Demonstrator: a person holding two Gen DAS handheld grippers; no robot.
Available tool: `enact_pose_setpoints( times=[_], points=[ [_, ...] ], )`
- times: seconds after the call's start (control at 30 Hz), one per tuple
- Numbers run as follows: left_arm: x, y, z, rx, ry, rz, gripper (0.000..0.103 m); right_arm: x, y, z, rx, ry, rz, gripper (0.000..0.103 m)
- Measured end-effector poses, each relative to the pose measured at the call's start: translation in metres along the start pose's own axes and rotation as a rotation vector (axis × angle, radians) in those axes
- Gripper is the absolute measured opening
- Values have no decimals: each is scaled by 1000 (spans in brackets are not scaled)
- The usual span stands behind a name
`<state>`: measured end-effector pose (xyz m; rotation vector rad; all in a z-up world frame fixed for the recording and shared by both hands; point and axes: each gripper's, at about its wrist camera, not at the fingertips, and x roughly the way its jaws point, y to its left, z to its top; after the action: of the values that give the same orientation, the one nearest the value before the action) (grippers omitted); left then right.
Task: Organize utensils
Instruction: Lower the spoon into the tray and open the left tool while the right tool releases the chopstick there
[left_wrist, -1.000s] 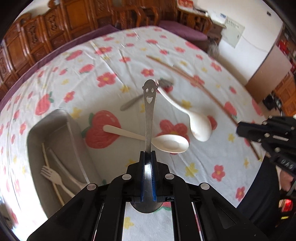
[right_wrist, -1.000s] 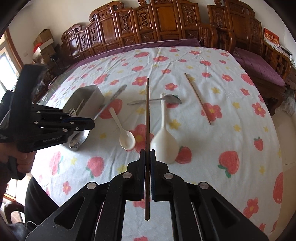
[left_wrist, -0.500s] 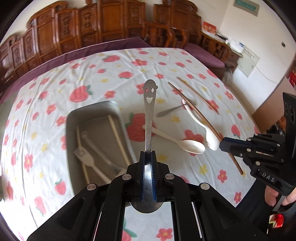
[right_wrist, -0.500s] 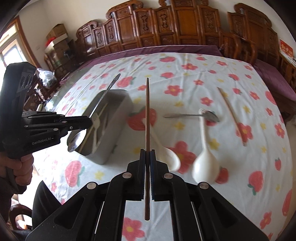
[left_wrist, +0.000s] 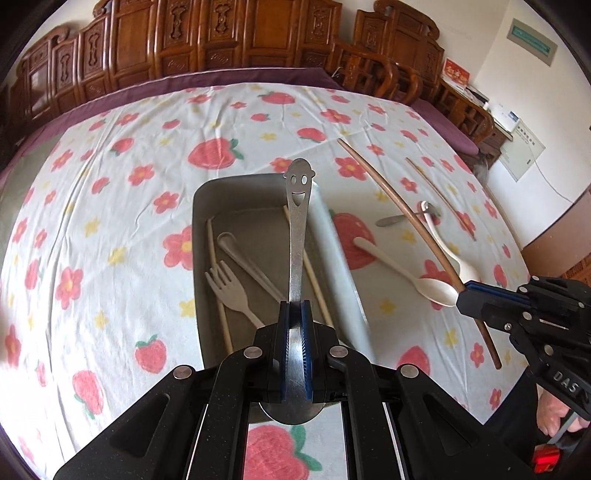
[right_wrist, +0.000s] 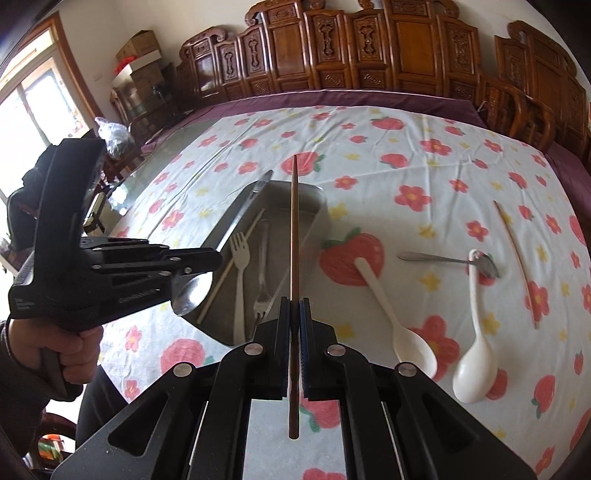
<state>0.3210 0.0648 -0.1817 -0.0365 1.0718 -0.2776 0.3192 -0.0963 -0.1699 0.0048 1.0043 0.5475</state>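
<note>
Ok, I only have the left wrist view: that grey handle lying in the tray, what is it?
Observer: A metal fork; the right wrist view shows its tines near the tray's near end.
Operator: And the steel piece beyond the brown chopstick?
Observer: A metal spoon; the big white spoon's handle tip lies on its bowl.
Operator: Who's holding my gripper?
Observer: A hand in a dark sleeve grips the left gripper's handle.

Metal spoon (left_wrist: 296, 236), smiley-face handle end, held above tray. Brown chopstick (right_wrist: 294, 229) held over tray. Grey rectangular tray (left_wrist: 201, 229) contains pale fork (left_wrist: 229, 291), pale chopsticks. On cloth right of tray: two white spoons (right_wrist: 391, 314), metal spoon, second brown chopstick (right_wrist: 517, 262).
</note>
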Motion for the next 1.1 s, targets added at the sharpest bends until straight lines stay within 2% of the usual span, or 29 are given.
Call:
enact_pose_setpoints(
  times=[0.17,0.43,0.53,0.77,0.87,1.1],
  points=[
    [14,5,0,7,10,22,5,9,8,4,-14,15,1,6],
    [22,9,3,-6,12,10,5,17,14,5,-17,28,-3,6],
    [16,10,1,-11,2,-3,5,21,15,7,-19,31,-2,6],
    [-14,22,-6,-33,-49,29,6,34,26,12,-10,37,22,6],
    [-28,25,-11,-13,-78,74,7,44,30,14,8,44,34,6],
    [-55,37,-19,-23,-116,88,14,71,39,17,32,68,50,6]
  ],
)
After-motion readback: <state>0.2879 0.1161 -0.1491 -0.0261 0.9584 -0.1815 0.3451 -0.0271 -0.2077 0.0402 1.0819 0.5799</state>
